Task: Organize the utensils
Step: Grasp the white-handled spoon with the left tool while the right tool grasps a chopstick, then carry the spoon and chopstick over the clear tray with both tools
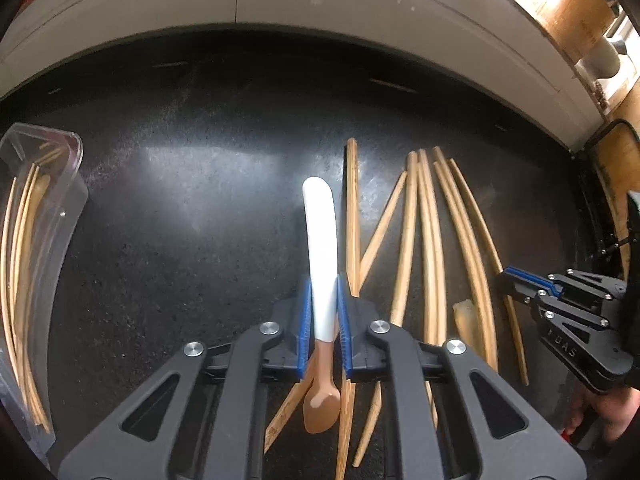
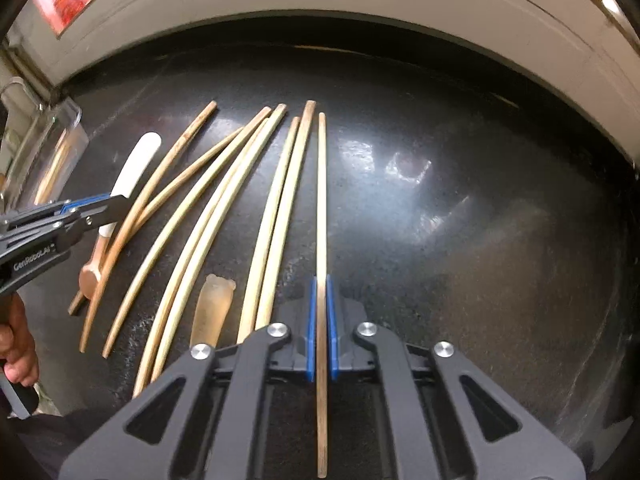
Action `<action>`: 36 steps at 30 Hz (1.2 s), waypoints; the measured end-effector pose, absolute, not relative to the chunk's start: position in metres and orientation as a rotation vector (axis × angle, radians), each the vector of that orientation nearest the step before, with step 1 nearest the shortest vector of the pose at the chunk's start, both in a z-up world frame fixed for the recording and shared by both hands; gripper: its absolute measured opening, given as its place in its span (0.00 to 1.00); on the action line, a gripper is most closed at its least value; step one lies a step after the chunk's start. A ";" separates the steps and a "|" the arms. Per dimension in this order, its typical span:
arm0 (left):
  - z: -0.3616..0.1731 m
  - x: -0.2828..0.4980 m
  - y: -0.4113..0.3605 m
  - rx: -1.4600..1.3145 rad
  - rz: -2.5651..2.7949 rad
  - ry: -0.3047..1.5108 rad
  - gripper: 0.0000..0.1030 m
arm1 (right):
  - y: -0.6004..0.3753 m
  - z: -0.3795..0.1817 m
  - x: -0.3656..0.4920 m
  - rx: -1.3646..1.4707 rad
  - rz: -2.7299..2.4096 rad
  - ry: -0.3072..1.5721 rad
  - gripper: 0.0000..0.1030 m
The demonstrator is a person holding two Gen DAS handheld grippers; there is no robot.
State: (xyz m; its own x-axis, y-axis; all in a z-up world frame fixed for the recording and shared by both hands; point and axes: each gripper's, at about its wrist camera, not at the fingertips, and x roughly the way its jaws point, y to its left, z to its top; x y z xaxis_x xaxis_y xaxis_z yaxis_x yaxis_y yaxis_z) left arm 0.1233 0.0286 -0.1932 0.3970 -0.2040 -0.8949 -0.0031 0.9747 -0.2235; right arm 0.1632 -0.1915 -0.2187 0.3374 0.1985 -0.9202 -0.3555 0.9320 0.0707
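My left gripper [image 1: 322, 284] is shut on a spoon [image 1: 320, 240] with a white handle and a brown bowl; the handle points away from me. It also shows in the right wrist view [image 2: 134, 168]. My right gripper [image 2: 321, 284] is shut on a single wooden chopstick [image 2: 321, 200] that runs straight ahead between the blue pads. Several more wooden chopsticks [image 2: 224, 208] lie fanned out on the black counter [image 2: 460, 220], seen also in the left wrist view [image 1: 432, 240]. A small translucent amber spoon [image 2: 212, 308] lies among them.
A clear plastic container [image 1: 44, 216] holding several chopsticks stands at the far left. A white wall edge [image 1: 280, 12] borders the counter at the back. A wooden shelf [image 1: 592, 20] with jars is at the far right.
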 end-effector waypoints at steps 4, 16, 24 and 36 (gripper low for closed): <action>-0.180 0.119 0.031 -0.195 -0.135 1.142 0.12 | -0.202 -0.209 0.163 -0.118 0.346 1.163 0.06; -0.118 0.092 0.030 -0.136 -0.098 1.111 0.12 | -0.221 -0.134 0.125 -0.045 0.349 1.062 0.06; -0.077 0.063 0.011 -0.103 -0.142 1.066 0.12 | -0.224 -0.075 0.081 -0.004 0.370 0.992 0.06; -0.062 0.027 0.046 -0.103 -0.126 1.042 0.12 | -0.197 -0.054 0.046 0.002 0.405 0.972 0.06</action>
